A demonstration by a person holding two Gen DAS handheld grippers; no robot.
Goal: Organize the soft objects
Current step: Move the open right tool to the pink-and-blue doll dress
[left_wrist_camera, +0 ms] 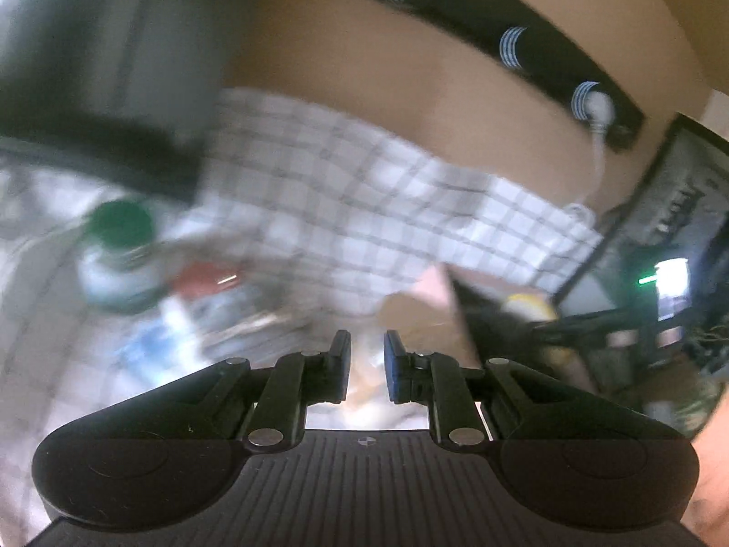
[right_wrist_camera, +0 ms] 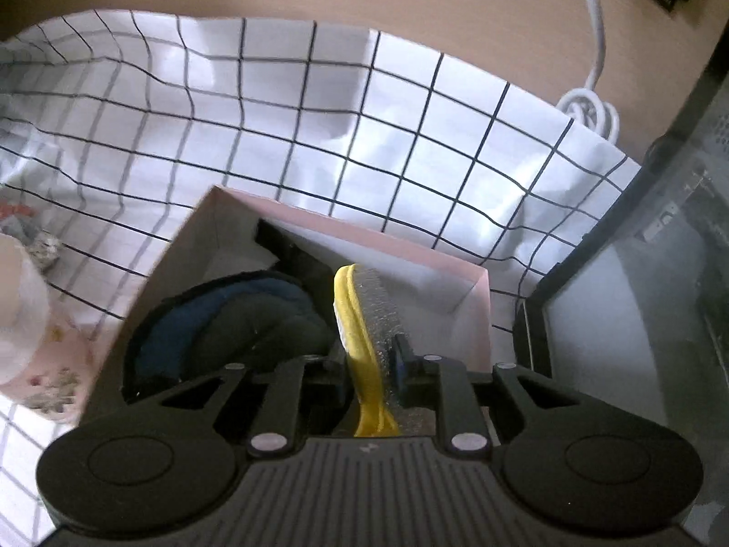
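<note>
My right gripper (right_wrist_camera: pixel 371 364) is shut on a yellow sponge with a silvery scrub side (right_wrist_camera: pixel 364 301), held on edge and reaching down into a pink cardboard box (right_wrist_camera: pixel 478 301). Dark blue and black soft pieces (right_wrist_camera: pixel 218 323) lie in the box to the sponge's left. The left wrist view is blurred. In it my left gripper (left_wrist_camera: pixel 367 360) hangs above the checked cloth (left_wrist_camera: pixel 341 191) with its pads close together and nothing between them. The box (left_wrist_camera: pixel 433 282) and the sponge (left_wrist_camera: pixel 528 307) show as a blur just to its right.
A white checked cloth (right_wrist_camera: pixel 319 105) covers the tan table. A green-capped bottle (left_wrist_camera: pixel 120 246) and a red item (left_wrist_camera: pixel 205 276) stand at the left. A pink floral thing (right_wrist_camera: pixel 54 383) lies left of the box. A white cable (right_wrist_camera: pixel 592 105) and a dark-framed case (right_wrist_camera: pixel 638 319) are at the right.
</note>
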